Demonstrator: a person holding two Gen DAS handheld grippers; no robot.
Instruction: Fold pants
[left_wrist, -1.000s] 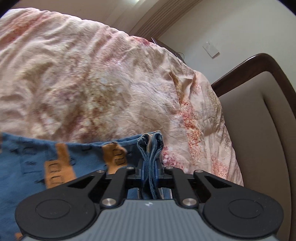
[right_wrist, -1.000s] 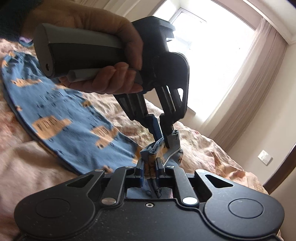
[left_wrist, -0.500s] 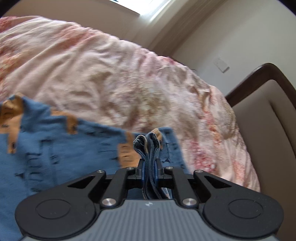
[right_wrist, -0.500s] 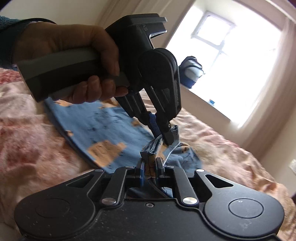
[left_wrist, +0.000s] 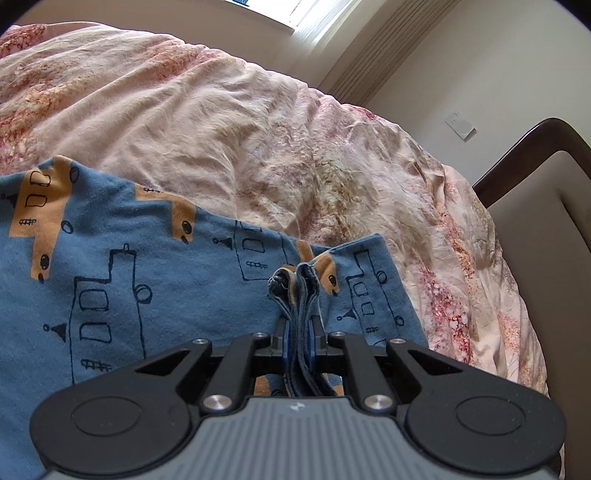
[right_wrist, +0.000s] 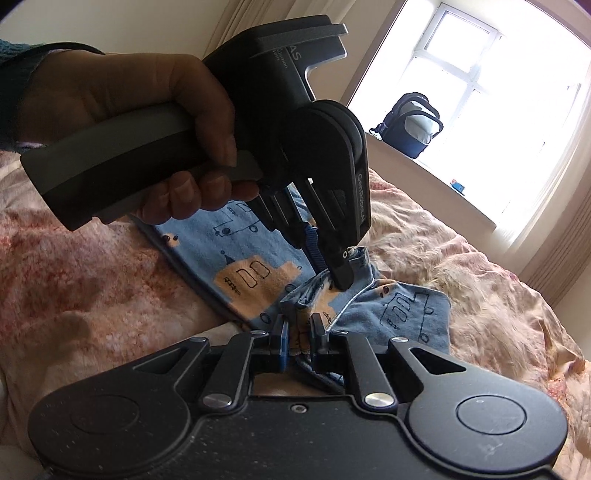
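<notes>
Blue pants (left_wrist: 122, 280) printed with orange and outlined vehicles lie on the pink floral bedspread (left_wrist: 229, 140). My left gripper (left_wrist: 298, 332) is shut on a bunched edge of the pants, with layers of cloth sticking up between its pads. In the right wrist view my right gripper (right_wrist: 298, 334) is shut on another bunch of the same pants (right_wrist: 255, 273). The left gripper (right_wrist: 334, 275), held by a hand (right_wrist: 147, 122), pinches the cloth just beyond it. The two grips sit close together.
The wrinkled bedspread (right_wrist: 480, 295) covers the whole bed. A padded headboard with a dark wooden frame (left_wrist: 532, 147) stands at the right in the left wrist view. A dark backpack (right_wrist: 410, 123) rests on the window sill, and curtains (right_wrist: 565, 240) hang beside it.
Both grippers have carried the held pants edge across the bed. More of the blue cloth now lies spread in front of the left gripper, and the folded part sits lower on the bedspread.
</notes>
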